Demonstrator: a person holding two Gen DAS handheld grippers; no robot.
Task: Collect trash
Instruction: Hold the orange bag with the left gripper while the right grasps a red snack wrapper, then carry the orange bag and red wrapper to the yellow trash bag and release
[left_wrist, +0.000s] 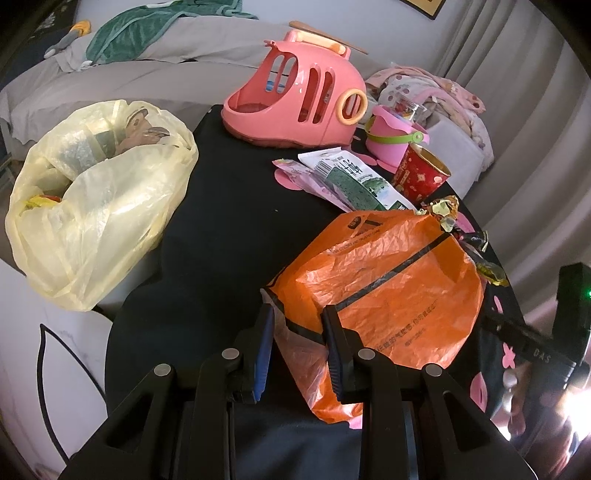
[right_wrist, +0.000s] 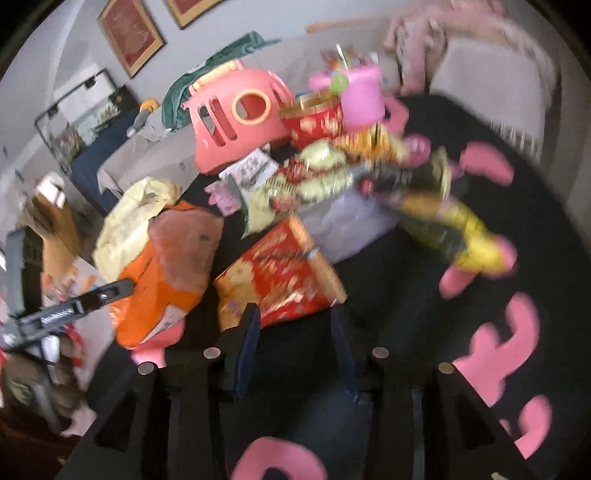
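Your left hand-held gripper (left_wrist: 297, 325) pinches the orange bag (left_wrist: 384, 280) rim, keeping it open; right hand-held gripper (right_wrist: 295, 317) empty, unclenched.

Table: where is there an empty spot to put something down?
The black cloth lies bare between the yellow bag, the pink helicopter toy and the orange bag. The right side is crowded with wrappers, a red cup and a pink bucket.

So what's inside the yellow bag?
Through the yellow bag, crumpled paper or packaging and a red-yellow scrap show near its mouth. Its lower contents are hidden by folds.
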